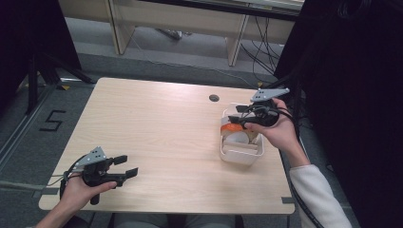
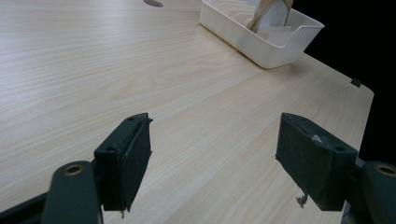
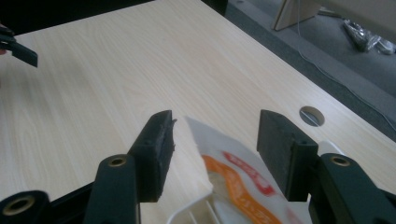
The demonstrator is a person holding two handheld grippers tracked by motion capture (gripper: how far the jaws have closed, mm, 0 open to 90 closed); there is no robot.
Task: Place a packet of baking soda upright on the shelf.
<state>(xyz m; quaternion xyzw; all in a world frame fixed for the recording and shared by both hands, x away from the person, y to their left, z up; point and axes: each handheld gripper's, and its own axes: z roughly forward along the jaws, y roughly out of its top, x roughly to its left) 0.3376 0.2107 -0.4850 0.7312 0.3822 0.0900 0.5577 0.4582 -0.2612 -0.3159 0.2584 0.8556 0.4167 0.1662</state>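
A white plastic basket [image 1: 239,156] stands near the table's right edge. In it lean a white packet with orange and red print [image 1: 231,128] and a round white thing [image 1: 237,138]. My right gripper [image 1: 234,115] hovers open over the basket's far end. In the right gripper view the packet [image 3: 233,175] rises between the two spread jaws without either pad touching it. My left gripper [image 1: 129,165] is open and holds nothing, low over the table's front left. The left gripper view looks across bare wood toward the basket [image 2: 266,44].
A round cable hole [image 1: 214,98] lies in the tabletop behind the basket. Bare light wood [image 1: 166,123] stretches between the two grippers. Beyond the table are grey floor, desk legs and cables; dark curtains stand at both sides.
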